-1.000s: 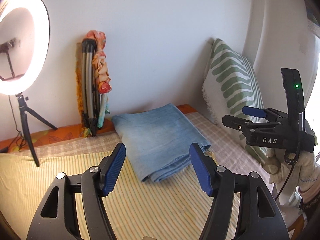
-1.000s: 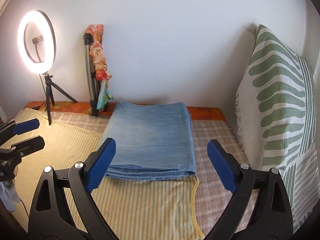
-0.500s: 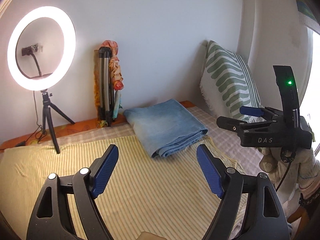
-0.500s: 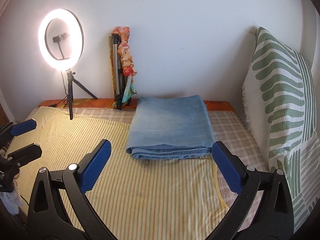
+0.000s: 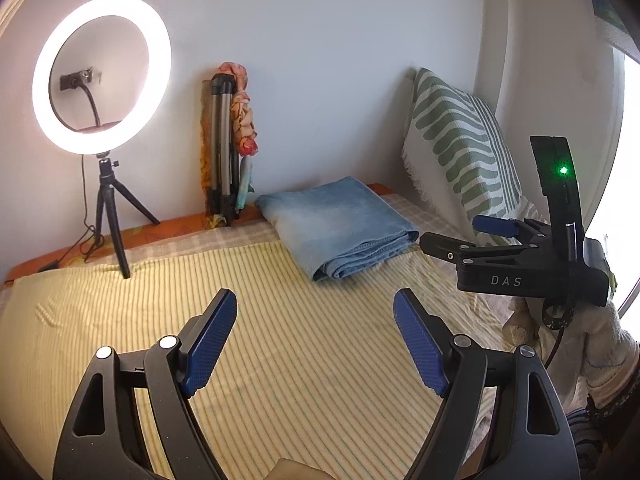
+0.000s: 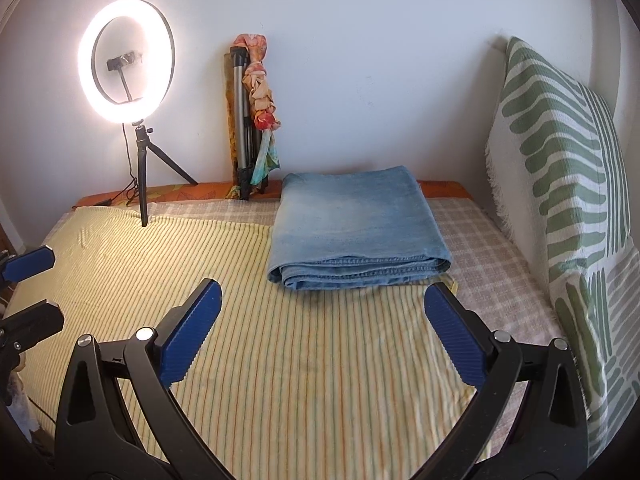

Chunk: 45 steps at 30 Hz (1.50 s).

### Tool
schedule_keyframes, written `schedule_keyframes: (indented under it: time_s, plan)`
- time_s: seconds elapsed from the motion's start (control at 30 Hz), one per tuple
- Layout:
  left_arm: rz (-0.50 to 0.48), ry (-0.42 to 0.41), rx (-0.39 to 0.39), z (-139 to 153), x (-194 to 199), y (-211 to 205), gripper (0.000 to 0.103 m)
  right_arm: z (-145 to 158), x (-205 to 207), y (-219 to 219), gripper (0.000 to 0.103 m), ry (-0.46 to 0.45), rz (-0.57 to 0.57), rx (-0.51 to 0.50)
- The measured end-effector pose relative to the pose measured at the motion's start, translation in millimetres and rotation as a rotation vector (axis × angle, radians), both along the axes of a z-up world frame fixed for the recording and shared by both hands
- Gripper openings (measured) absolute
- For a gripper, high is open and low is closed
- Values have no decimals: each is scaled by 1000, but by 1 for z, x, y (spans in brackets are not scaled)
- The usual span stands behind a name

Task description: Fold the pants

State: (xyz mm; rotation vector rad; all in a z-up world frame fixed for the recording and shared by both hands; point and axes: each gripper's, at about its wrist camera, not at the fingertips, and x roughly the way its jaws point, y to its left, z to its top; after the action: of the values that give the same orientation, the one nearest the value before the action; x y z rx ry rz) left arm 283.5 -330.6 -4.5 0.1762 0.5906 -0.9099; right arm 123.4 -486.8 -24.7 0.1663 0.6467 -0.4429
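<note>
The folded light-blue denim pants [image 6: 356, 232] lie mid-frame on the yellow striped sheet [image 6: 280, 360]. Both the left gripper [image 5: 315, 340] and the right gripper [image 6: 322, 332] hover with jaws wide apart, empty. Only the left view shows the right gripper's black side with its green light, at right.

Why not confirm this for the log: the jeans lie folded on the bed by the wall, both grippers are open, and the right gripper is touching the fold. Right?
One error: the right gripper touches nothing. The right wrist view shows it open above the striped sheet, short of the folded jeans. The left gripper is open too.

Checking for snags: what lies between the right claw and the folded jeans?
Only bare striped sheet separates the open right claw from the jeans, per the right wrist view.
</note>
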Motion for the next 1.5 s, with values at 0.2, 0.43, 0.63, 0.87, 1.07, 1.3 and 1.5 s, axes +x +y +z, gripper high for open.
schedule_keyframes:
  time_s: [0.2,0.43,0.63,0.87,1.07,1.3,1.5]
  plan:
    - [35,-14,18,-5,5,5,81,-14,5,2,103,18,-10,-6]
    - [55,-36,43,-12,6,5,83,-11,4,4,103,-16,-16,-5]
    - [53,-45,59,-13,6,5,83,-12,6,8,103,-15,-22,-30]
    - [70,-64,58,-9,6,7,84,-13,8,9,103,-15,-18,-32]
    - [71,-68,70,-9,6,7,85,-14,9,10,103,-10,-15,-33]
    - [79,-66,70,-8,7,8,86,-15,10,11,103,-7,-13,-32]
    - [76,-66,69,-7,7,9,86,-13,8,12,103,-15,-13,-41]
